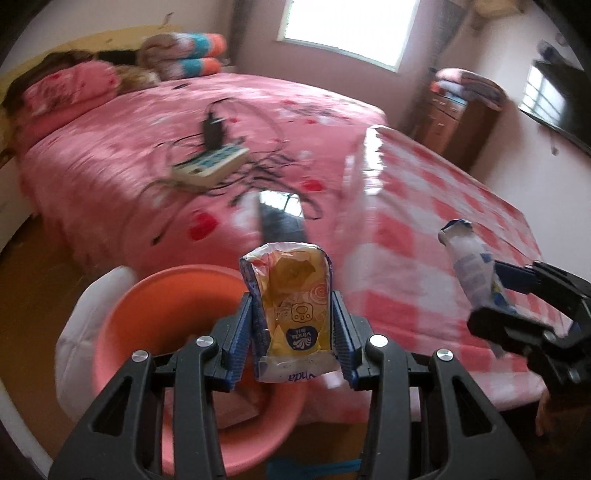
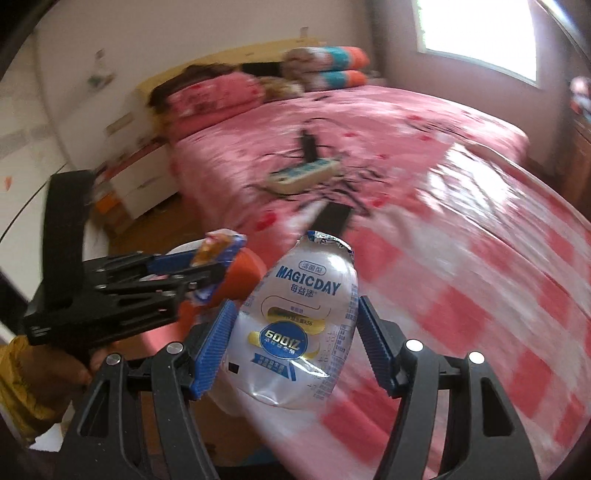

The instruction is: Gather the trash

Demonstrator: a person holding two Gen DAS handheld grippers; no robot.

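The left gripper [image 1: 291, 325] clamped a yellow Vinda tissue packet [image 1: 291, 306] between its 2 blue pads, holding it upright above an orange bin [image 1: 155, 314]. The right gripper [image 2: 291, 325] squeezed a crumpled white MAGICDAY bottle [image 2: 295, 325] between its pads, over the near edge of a table with a red-checked cloth [image 2: 480, 314]. Beyond the table stood a bed under a pink cover [image 1: 110, 155], with a power strip [image 1: 210, 166] and tangled black cables lying on it. A bright window [image 1: 351, 29] showed on the far wall.
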